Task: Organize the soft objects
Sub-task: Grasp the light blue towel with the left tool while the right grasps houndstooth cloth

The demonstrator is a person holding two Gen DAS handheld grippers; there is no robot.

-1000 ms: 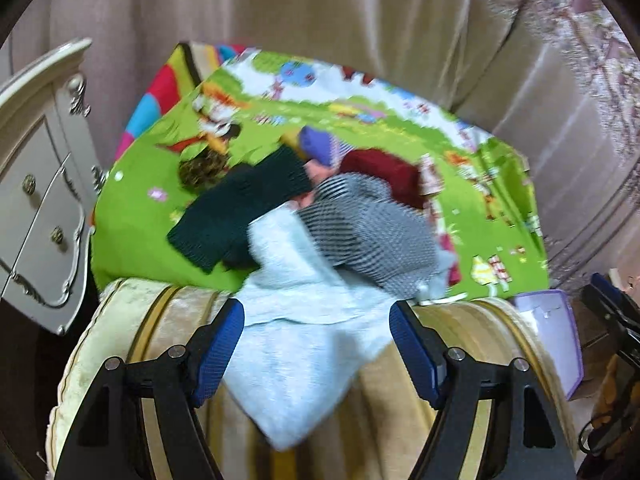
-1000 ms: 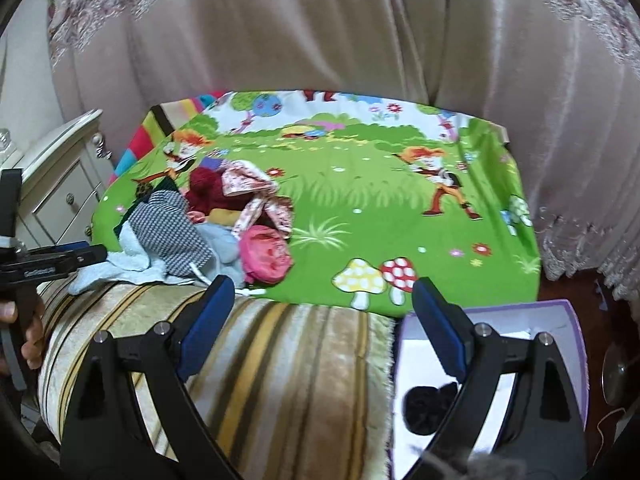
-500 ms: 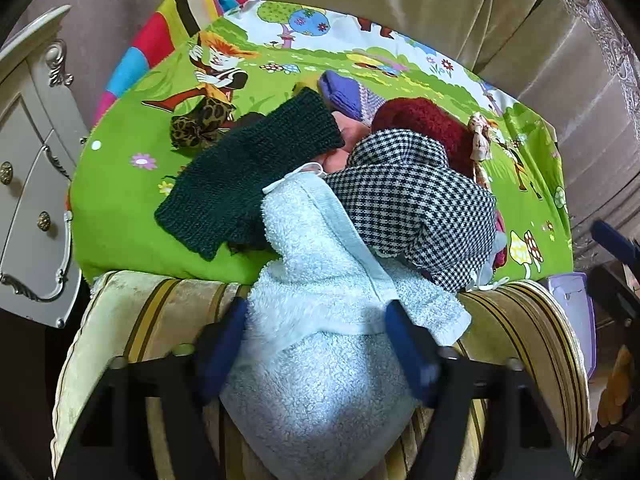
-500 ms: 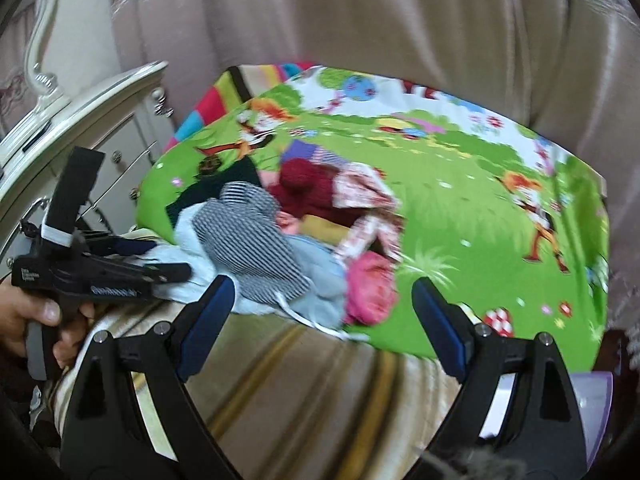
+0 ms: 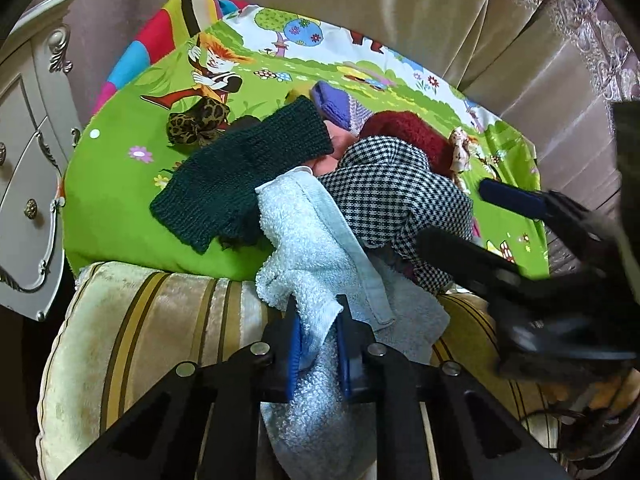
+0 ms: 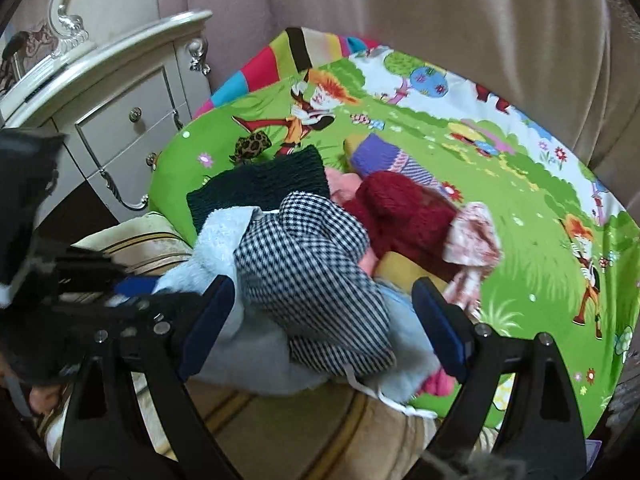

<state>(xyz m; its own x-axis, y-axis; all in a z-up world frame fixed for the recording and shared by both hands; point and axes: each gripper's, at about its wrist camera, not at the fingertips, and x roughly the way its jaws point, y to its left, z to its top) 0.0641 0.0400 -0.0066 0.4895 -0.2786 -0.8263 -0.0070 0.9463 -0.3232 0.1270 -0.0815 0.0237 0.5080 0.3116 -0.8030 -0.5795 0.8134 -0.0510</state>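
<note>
Since your left tongs stood wide open a second ago and are now pinched on the near corner of the towel, the grasp is made and the towel looks ready to come off the pile. Your right tongs have swung in from the right as well. They are still wide open, straddling the checked cloth without squeezing it, so that piece is not yet held.

The towel is pale blue terry, thick and limp. It drapes from the heap on the green mat down over the striped cushion at the near edge, and its far end is tucked under the checked cloth. Judging from that overlap, a pull on the towel would likely drag the checked cloth with it unless your right tongs take it first.

The rest of the pile sits on the mat's left half:
- a dark green knit to the left, touching the towel
- a red knit just beyond the checked cloth
- a purple piece farther back
- a leopard-print scrap near the knit's far-left side

A white dresser stands left of the bed.
</note>
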